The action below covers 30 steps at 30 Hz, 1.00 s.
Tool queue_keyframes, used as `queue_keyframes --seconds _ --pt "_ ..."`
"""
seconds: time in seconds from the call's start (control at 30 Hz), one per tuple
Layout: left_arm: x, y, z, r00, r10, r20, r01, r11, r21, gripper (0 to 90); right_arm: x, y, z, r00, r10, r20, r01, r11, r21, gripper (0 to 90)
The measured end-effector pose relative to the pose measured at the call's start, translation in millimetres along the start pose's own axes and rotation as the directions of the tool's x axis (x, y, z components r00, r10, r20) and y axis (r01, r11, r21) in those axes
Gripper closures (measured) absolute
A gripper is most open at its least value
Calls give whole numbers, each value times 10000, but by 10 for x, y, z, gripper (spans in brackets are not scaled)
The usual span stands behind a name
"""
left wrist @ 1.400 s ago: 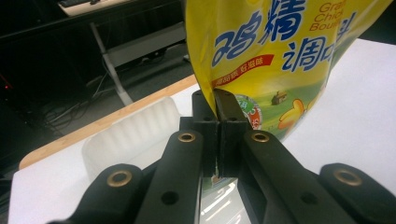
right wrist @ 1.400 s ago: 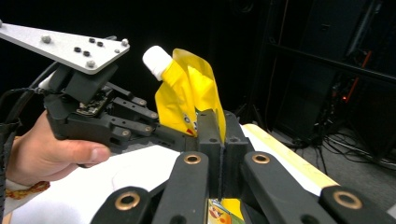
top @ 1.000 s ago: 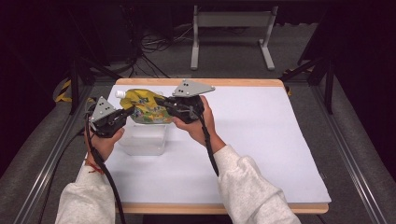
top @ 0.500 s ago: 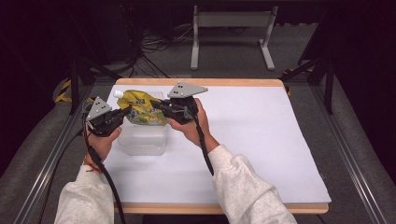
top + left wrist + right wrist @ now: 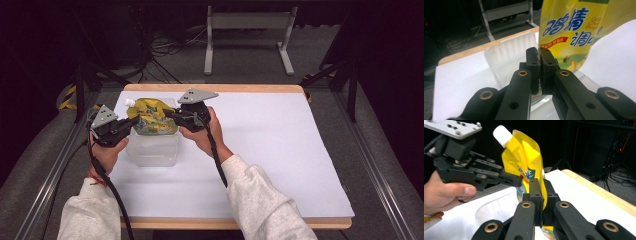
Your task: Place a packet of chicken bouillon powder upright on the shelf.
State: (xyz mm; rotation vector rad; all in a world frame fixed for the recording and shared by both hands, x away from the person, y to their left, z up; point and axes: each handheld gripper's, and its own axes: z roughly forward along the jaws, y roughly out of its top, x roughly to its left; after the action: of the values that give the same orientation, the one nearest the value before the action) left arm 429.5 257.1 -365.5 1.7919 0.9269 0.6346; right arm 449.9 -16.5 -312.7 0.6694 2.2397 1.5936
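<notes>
In the high view, the yellow spouted pouch [image 5: 151, 117] is hanging over the far end of the clear plastic tub [image 5: 152, 148] on the worktop [image 5: 280, 150], its long axis running between the left gripper [image 5: 134, 121] and right gripper [image 5: 171, 115]; in the left gripper view, the fingers [image 5: 534, 66] are pinching the pouch's edge; in the right gripper view, the fingers [image 5: 535, 192] are clamping the opposite edge, spout [image 5: 502, 135] up; lowering looks next.

The yellow spouted pouch [image 5: 152, 117] with blue lettering hung upright over the clear plastic container [image 5: 150, 149], white cap [image 5: 129, 102] up. That container sat near the tabletop's far-left corner, open side up.
</notes>
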Motion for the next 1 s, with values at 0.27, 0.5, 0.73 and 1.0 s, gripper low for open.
queue_keyframes --seconds 0.27,0.5,0.73,1.0 --pt "-12 -44 52 9995 290 -92 -288 9992 266 870 -66 -90 69 9997 114 224 -120 9996 269 891" --pt "-1 -68 67 9996 265 -17 -264 9987 425 869 -77 -122 120 9995 89 307 -101 9992 387 887" --pt "-8 -108 102 9991 411 -72 -405 9971 640 872 -106 -191 180 9994 194 295 -210 9983 535 887" --pt "25 -144 98 9996 285 -56 -280 9967 767 873 9 -222 224 9994 227 252 -247 9962 839 883"
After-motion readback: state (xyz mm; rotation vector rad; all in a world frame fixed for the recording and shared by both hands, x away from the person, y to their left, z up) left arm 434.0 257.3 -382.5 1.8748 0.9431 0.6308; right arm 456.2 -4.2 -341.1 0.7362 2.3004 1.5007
